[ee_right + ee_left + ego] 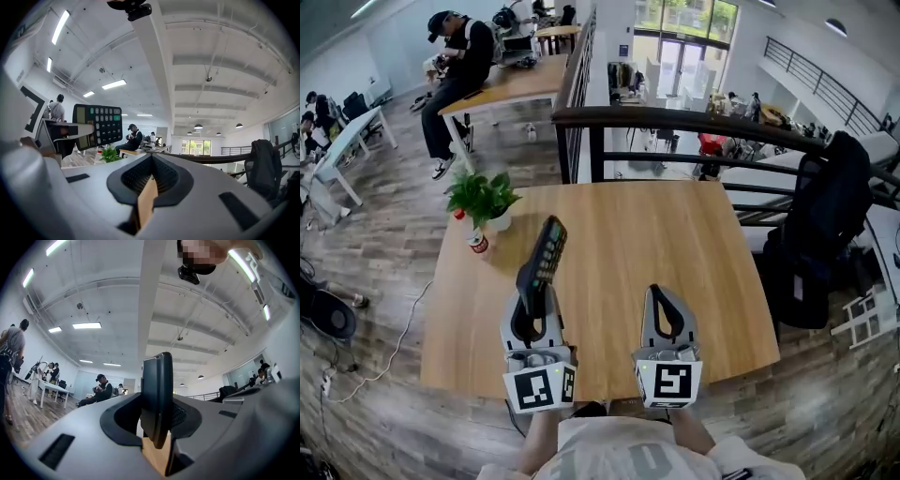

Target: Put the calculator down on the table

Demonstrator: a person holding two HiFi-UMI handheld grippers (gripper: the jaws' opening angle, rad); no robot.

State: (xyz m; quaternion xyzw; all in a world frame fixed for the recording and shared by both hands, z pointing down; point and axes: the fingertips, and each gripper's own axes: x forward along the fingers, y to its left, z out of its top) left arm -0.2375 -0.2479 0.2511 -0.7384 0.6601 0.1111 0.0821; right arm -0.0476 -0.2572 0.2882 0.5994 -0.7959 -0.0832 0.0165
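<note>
Calculator [548,246] in left gripper [532,292] shows keys, print illegibly small.

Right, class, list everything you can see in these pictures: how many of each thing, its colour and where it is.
square light wooden table: one, tan, centre, below both tools
flat black calculator: one, black, held over the table's left half
leafy potted plant: one, green in a white pot, table's far left corner
small red-labelled container: one, red and white, on the table beside the plant pot
curved metal railing: one, black, behind the table
dark jacket draped on a chair: one, black, right of the table
seated person in a cap: one, dark clothes, on a far table, top left
left tool: one, grey, shut on the calculator
right tool: one, grey, shut, empty
</note>
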